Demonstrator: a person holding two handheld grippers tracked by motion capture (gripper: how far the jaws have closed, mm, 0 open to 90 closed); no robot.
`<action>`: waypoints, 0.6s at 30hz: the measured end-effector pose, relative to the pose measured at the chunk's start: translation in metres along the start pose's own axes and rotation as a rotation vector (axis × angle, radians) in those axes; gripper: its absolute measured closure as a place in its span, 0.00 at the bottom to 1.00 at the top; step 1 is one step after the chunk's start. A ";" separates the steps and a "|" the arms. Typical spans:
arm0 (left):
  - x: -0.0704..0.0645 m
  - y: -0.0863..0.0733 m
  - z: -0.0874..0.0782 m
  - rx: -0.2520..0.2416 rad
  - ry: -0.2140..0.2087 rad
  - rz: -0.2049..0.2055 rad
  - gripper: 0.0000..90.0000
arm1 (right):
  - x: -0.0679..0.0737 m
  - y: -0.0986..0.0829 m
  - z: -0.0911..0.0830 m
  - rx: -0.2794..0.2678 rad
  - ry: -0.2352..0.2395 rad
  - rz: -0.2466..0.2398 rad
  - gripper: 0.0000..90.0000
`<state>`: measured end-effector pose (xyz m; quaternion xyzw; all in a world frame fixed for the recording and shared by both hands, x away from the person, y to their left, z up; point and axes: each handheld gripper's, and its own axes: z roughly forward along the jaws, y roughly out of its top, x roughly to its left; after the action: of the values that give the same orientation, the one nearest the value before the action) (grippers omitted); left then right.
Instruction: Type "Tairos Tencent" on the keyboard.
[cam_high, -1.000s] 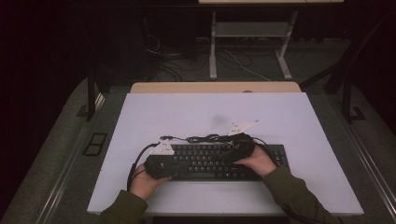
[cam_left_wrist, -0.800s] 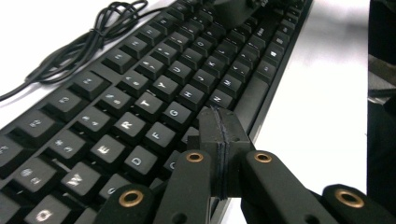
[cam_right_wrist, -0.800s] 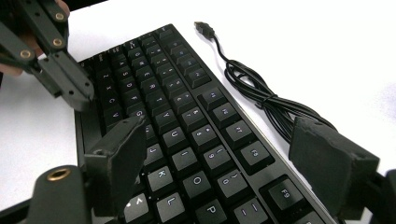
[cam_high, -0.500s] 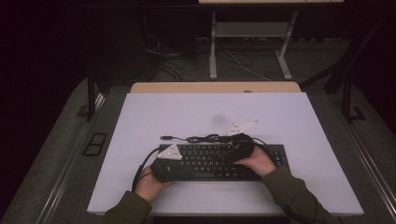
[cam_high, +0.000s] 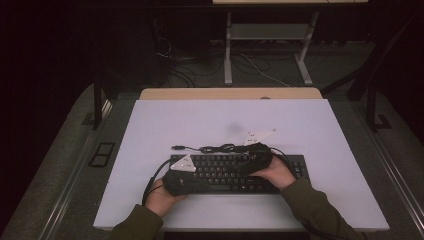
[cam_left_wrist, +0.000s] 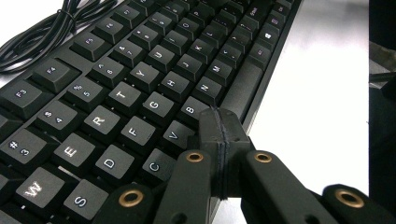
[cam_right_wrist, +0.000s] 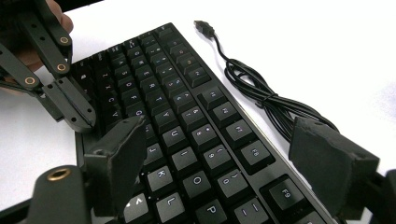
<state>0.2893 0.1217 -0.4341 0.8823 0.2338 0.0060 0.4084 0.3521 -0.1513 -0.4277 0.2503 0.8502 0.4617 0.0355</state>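
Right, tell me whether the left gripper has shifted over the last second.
Yes. The left gripper has slid rightward along the black keyboard's front edge, further from the white table's left edge; its fingers are pressed together.

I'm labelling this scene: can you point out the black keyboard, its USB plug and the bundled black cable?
black keyboard (cam_high: 225, 172): high view, middle key rows.
USB plug (cam_right_wrist: 204, 26): right gripper view, plug body.
bundled black cable (cam_right_wrist: 268, 105): right gripper view, gathered loops beside the keyboard.
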 end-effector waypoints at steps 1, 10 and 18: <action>0.000 0.000 0.000 0.000 -0.001 -0.001 0.99 | 0.000 0.000 0.000 0.000 0.000 0.000 0.21; 0.001 -0.001 0.003 0.007 -0.011 -0.005 0.99 | 0.001 0.000 0.000 0.000 0.001 0.001 0.21; 0.001 0.000 0.002 0.009 -0.005 0.009 0.99 | 0.000 0.000 0.000 -0.001 0.000 0.001 0.21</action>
<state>0.2904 0.1208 -0.4355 0.8852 0.2290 0.0047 0.4049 0.3519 -0.1510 -0.4275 0.2507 0.8498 0.4624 0.0352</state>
